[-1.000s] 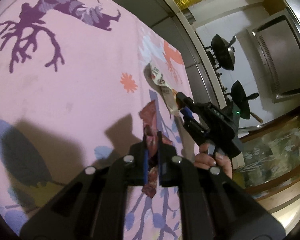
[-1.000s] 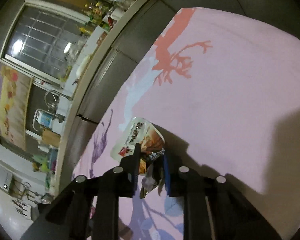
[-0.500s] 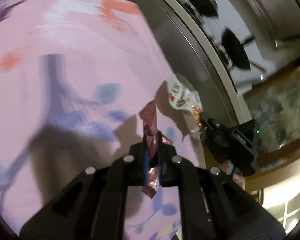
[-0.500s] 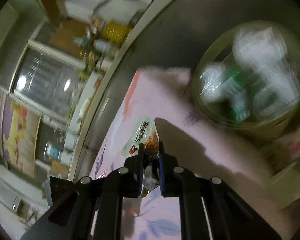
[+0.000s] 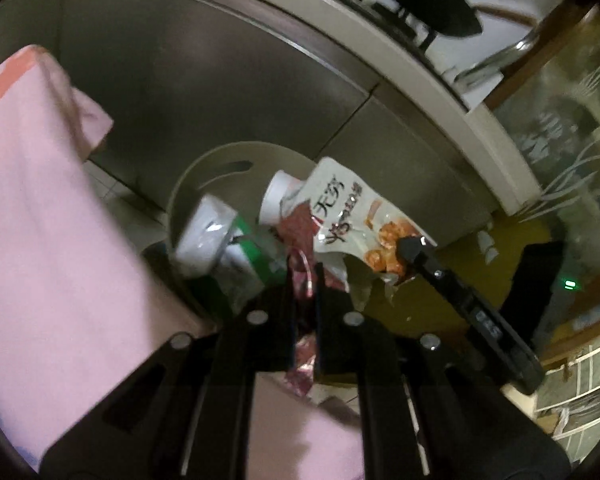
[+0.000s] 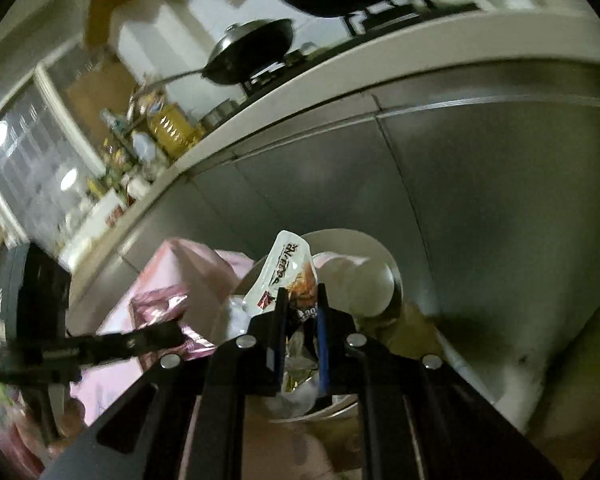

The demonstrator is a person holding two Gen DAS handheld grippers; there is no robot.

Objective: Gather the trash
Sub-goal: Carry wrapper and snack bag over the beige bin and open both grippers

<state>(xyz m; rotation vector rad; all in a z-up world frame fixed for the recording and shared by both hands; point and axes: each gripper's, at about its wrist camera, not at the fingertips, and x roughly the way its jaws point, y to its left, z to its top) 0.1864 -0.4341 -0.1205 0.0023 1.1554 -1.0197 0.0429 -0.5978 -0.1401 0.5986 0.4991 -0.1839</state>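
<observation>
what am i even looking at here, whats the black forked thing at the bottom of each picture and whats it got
No robot here: a person holds a hand tool with a two-finger claw in each hand, and a wide-angle camera on each tool looks along its fingers. That is the black fork.

The left claw is shut on a dark red foil wrapper. The right claw is shut on a white snack bag printed with fried food. Both hang over a round beige trash bin that already holds cups and packaging. The pink patterned tablecloth lies beside it.

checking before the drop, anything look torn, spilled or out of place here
Nothing spilled. The white snack pouch in the right hand-held gripper has a ragged, torn-open end. The crumpled maroon foil wrapper is clamped in the left hand-held gripper.
</observation>
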